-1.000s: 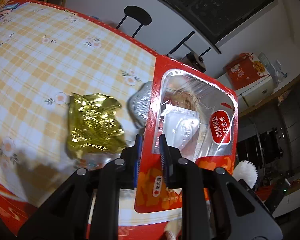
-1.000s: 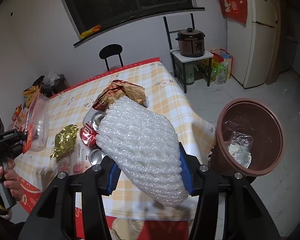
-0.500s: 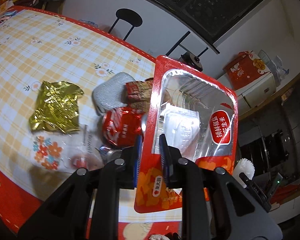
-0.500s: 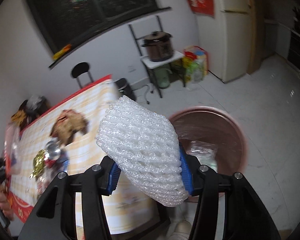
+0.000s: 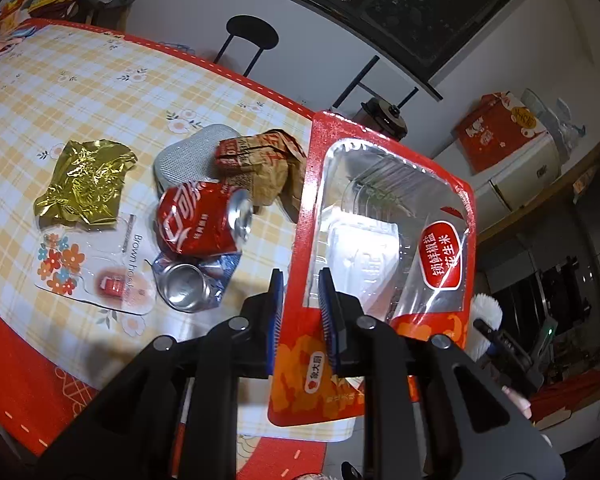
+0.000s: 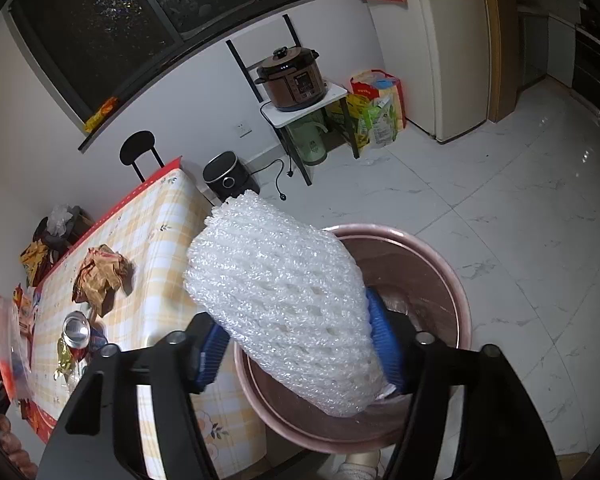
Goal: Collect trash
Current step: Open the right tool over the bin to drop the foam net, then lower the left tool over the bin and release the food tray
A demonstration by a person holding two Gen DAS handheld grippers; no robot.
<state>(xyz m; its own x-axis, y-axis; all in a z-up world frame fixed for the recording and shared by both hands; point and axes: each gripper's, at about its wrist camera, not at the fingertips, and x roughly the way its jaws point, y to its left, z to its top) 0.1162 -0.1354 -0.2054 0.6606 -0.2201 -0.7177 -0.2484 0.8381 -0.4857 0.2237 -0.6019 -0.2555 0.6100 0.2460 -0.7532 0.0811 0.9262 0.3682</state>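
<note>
My left gripper (image 5: pixel 300 312) is shut on a red and clear snack package (image 5: pixel 384 248) and holds it upright above the table's near edge. My right gripper (image 6: pixel 300 344) is shut on a white foam net (image 6: pixel 284 300) and holds it over the brown bin (image 6: pixel 436 276) beside the table. On the checked tablecloth (image 5: pixel 80 92) lie a gold wrapper (image 5: pixel 84 184), a crushed red can (image 5: pixel 200 220), a crushed silver can (image 5: pixel 186 284), a brown paper wrapper (image 5: pixel 260 164) and a clear hook pack (image 5: pixel 92 268).
A grey pad (image 5: pixel 188 156) lies under the brown wrapper. A black stool (image 6: pixel 140 152) stands at the table's far side. A rack with a pressure cooker (image 6: pixel 294 80) and a fridge (image 6: pixel 452 48) stand across the tiled floor (image 6: pixel 520 208).
My right gripper has swung the foam net from above the table to over the bin. My left gripper has pulled back with the package, so the cans and wrappers show.
</note>
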